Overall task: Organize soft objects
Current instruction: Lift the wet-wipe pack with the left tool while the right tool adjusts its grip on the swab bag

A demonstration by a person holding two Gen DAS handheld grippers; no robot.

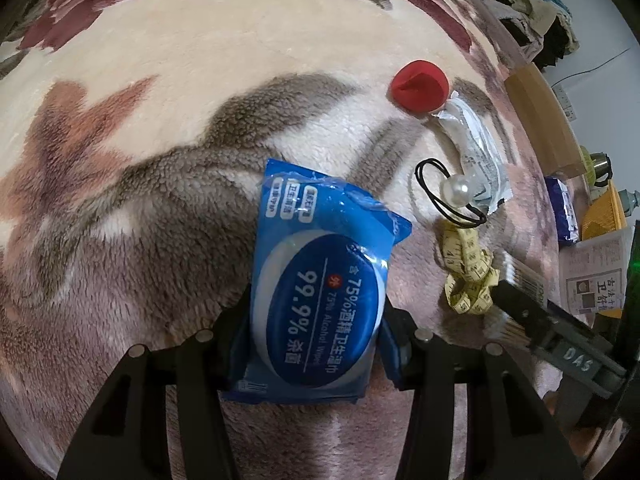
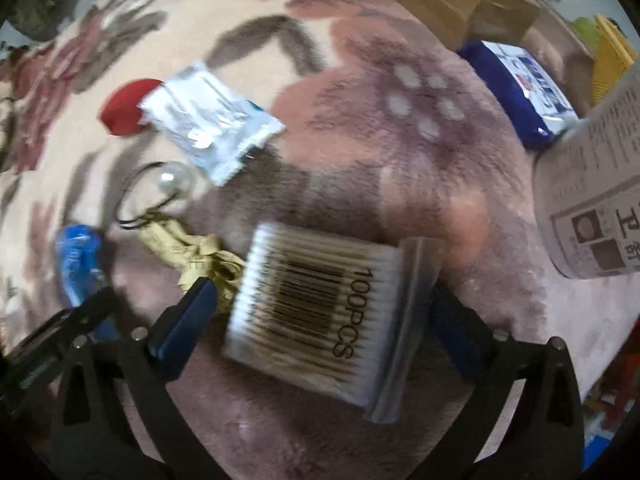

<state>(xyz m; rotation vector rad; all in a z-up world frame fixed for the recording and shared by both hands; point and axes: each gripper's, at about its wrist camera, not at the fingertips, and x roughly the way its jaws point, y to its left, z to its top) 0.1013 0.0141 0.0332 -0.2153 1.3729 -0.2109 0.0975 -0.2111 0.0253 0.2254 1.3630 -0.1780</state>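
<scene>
My left gripper [image 1: 316, 328] is shut on a blue pack of alcohol wipes [image 1: 320, 280], held over the floral fleece blanket [image 1: 160, 120]. My right gripper [image 2: 320, 308] is shut on a clear bag of cotton swabs [image 2: 316, 308] marked 100PCS; it also shows in the left wrist view [image 1: 520, 300]. On the blanket lie a red soft ball [image 1: 419, 87], a silvery white packet [image 1: 476, 148], a black hair tie with a pearl [image 1: 454, 192] and a bundled yellow tape measure [image 1: 470, 272]. The right wrist view is blurred.
A dark blue tissue pack [image 2: 520, 92] and a printed paper-wrapped roll [image 2: 592, 200] lie at the blanket's right. Cardboard boxes [image 2: 452, 0] and a yellow basket [image 1: 604, 212] stand beyond. Clothes [image 1: 532, 12] pile up at the far right.
</scene>
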